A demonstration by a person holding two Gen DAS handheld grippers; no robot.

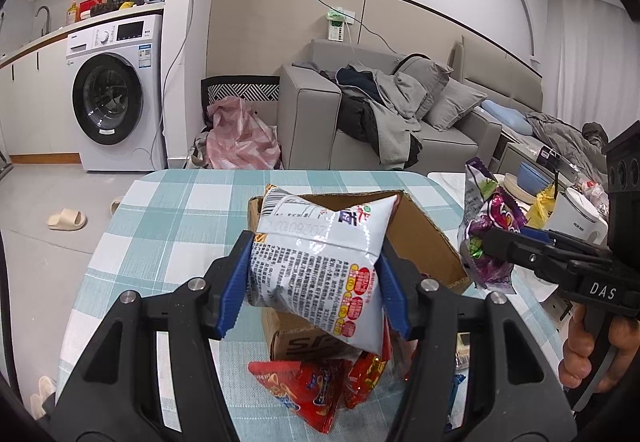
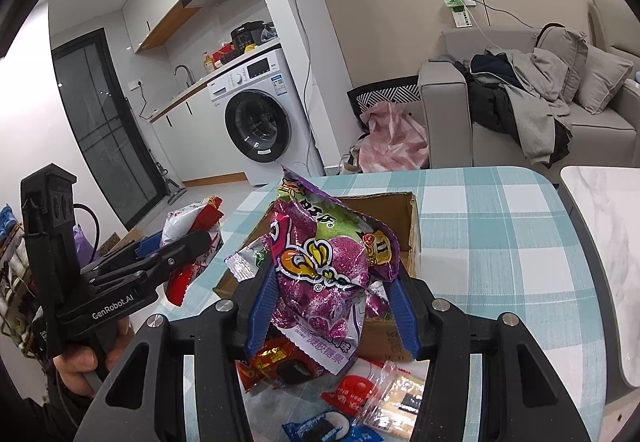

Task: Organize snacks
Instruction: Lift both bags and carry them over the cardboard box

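Note:
My left gripper (image 1: 314,278) is shut on a white snack bag (image 1: 320,262) with red print and holds it above an open cardboard box (image 1: 424,238) on the checked table. My right gripper (image 2: 332,306) is shut on a purple candy bag (image 2: 324,270) and holds it over the same box (image 2: 404,218). In the left wrist view the right gripper (image 1: 500,242) with its purple bag (image 1: 486,230) hangs at the box's right side. In the right wrist view the left gripper (image 2: 176,246) with its white bag (image 2: 188,222) is at the left.
Loose snack packets lie on the teal checked tablecloth (image 1: 176,210) near me: red bags (image 1: 308,390), a red packet (image 2: 280,362), a clear cracker pack (image 2: 400,390), a blue packet (image 2: 320,426). A white marble table (image 2: 608,242) stands at the right with bowls (image 1: 532,178). Sofa and washing machine stand behind.

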